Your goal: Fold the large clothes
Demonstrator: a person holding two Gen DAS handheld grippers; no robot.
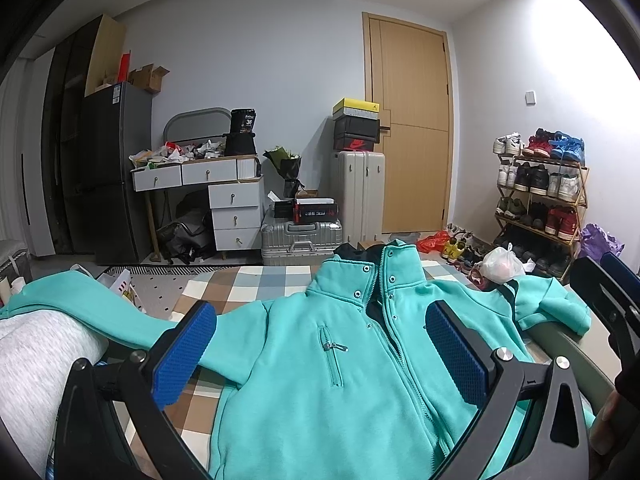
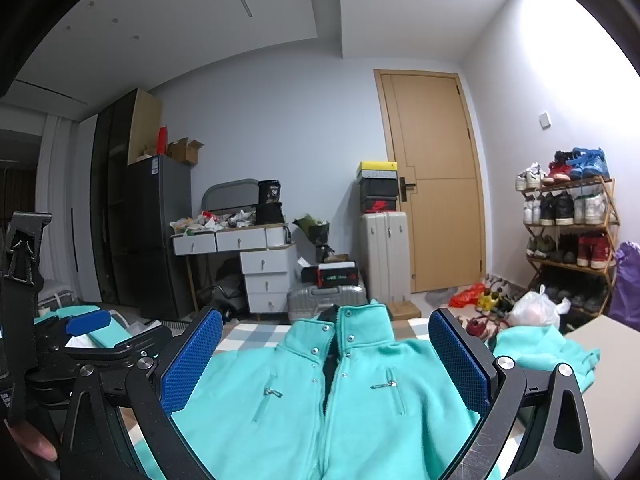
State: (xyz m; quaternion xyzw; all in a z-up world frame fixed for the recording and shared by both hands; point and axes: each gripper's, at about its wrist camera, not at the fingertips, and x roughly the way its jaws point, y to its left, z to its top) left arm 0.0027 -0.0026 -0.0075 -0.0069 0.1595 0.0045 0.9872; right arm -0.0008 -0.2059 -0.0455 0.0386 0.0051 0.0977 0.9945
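Observation:
A turquoise zip-up fleece jacket (image 1: 320, 360) lies face up on a checked cloth (image 1: 256, 280), collar away from me. It also shows in the right wrist view (image 2: 320, 392). Its left sleeve (image 1: 80, 300) stretches out to the left and its right sleeve (image 1: 556, 304) is bunched at the right. My left gripper (image 1: 320, 344) is open and empty above the jacket's chest. My right gripper (image 2: 326, 354) is open and empty above the jacket, near the collar. The left gripper (image 2: 88, 326) shows at the left edge of the right wrist view.
A grey fabric mass (image 1: 36, 368) lies at the near left. Beyond the table stand a dark fridge (image 1: 112, 168), a cluttered drawer desk (image 1: 208, 184), suitcases (image 1: 300, 236), shoe boxes (image 1: 356, 128), a wooden door (image 1: 412, 128) and a shoe rack (image 1: 540, 196). A white plastic bag (image 1: 500, 264) sits at the far right.

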